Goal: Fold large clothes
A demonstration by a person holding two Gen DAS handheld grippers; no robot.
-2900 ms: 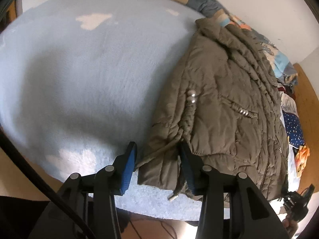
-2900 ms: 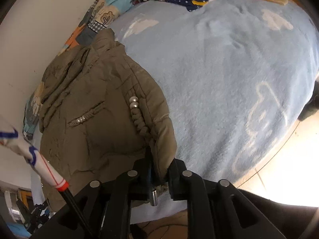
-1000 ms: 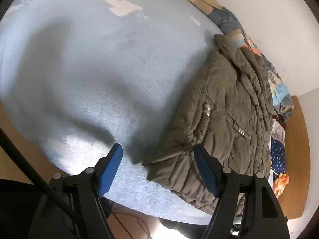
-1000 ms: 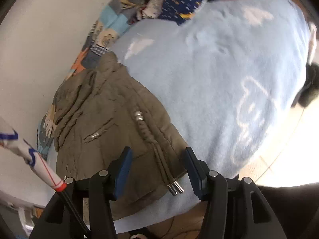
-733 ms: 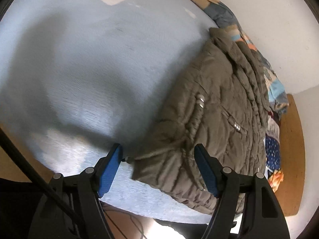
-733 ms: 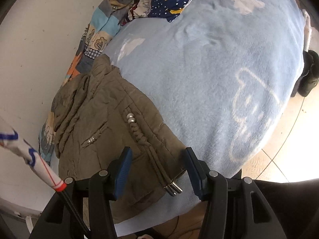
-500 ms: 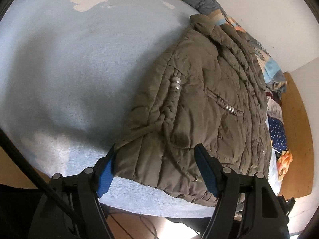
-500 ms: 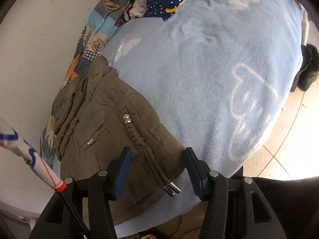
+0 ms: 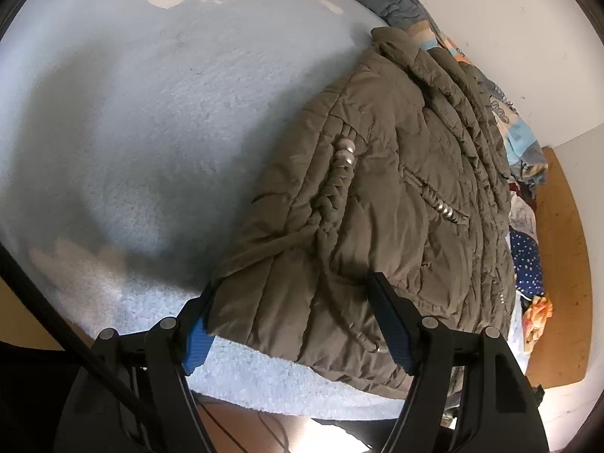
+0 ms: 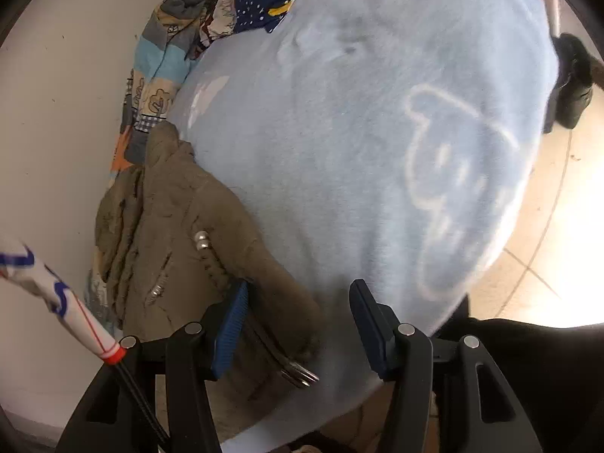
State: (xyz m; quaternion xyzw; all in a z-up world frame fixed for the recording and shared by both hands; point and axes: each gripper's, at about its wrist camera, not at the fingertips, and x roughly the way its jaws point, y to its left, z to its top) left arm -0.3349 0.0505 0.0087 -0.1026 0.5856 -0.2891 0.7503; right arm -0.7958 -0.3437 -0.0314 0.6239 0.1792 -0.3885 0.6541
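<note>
An olive quilted jacket (image 9: 381, 204) lies folded on a light blue fleece blanket (image 9: 158, 105), close to the near edge of the bed, its collar toward the patchwork bedding (image 10: 154, 75) along the wall. Its braided drawcord with metal tips (image 10: 298, 372) trails over the hem. The left gripper (image 9: 290, 317) has its jaws spread, straddling the hem's near corner without pinching it. The right gripper (image 10: 298, 321) also stands with jaws apart over the hem's other corner, gripping nothing.
</note>
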